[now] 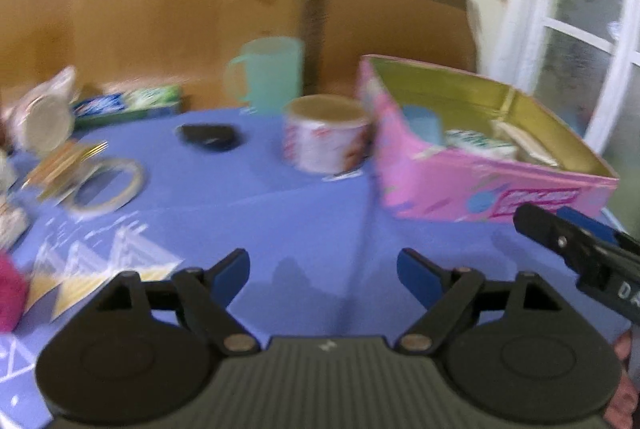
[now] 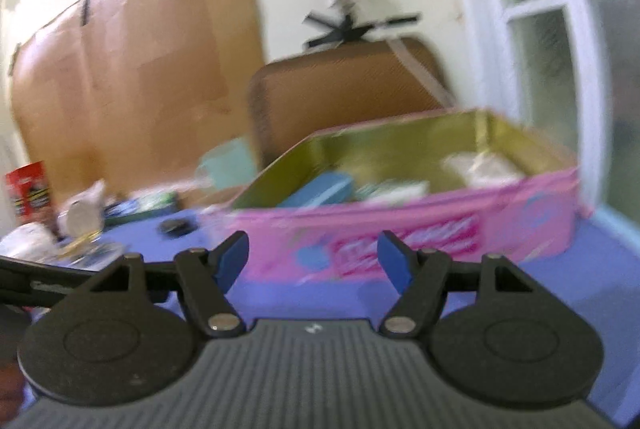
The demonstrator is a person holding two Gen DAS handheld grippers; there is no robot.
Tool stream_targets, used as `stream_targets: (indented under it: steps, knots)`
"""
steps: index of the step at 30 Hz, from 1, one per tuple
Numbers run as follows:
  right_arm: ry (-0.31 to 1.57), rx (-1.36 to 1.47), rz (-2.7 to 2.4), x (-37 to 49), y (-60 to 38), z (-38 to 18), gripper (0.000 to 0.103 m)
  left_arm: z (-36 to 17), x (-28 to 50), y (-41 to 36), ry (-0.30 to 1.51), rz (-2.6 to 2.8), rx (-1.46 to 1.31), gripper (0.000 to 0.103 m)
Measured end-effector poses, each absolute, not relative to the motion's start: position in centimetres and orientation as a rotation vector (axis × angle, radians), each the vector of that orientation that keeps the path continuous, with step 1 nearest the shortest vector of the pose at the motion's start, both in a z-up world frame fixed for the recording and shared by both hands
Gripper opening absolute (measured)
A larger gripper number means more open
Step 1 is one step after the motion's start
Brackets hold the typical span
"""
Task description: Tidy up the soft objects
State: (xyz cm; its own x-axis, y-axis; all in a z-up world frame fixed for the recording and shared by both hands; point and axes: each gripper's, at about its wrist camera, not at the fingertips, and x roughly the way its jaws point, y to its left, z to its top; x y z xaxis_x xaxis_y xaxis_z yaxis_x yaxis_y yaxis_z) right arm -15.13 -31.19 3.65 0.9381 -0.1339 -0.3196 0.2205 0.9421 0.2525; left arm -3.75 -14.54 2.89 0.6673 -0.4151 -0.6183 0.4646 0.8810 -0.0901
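Note:
A pink box with a gold inside point(image 1: 472, 185) stands on the blue tablecloth point(image 1: 304, 229) at the right; it holds a blue item and pale packets. In the right wrist view the box point(image 2: 440, 229) is straight ahead. My left gripper point(image 1: 323, 271) is open and empty above the cloth, left of the box. My right gripper point(image 2: 313, 256) is open and empty just before the box's front wall; it also shows in the left wrist view point(image 1: 560, 241). A fuzzy magenta object point(image 1: 10, 293) lies at the far left edge.
A printed round tin point(image 1: 326, 135), a teal mug point(image 1: 266, 73), a dark small object point(image 1: 208, 137), a tape ring point(image 1: 106, 187), a green-blue packet point(image 1: 128, 105) and a wrapped item point(image 1: 40, 113) sit on the cloth. A brown chair back point(image 1: 384, 29) stands behind. A red can point(image 2: 30, 193) is far left.

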Motion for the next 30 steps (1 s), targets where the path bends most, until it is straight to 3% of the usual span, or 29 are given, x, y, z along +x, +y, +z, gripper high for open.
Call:
stream_targets:
  steps: [11,30]
  knots:
    - [0.410,0.342,-0.112,-12.4,-26.9,2.7,0.073,0.7,-3.0,-8.9,0.658,-0.367,0.105,0.087]
    - [0.417,0.393,-0.154,-11.2,-27.9,1.3,0.077,-0.3,-2.5,-8.5,0.634,-0.377,0.137,0.096]
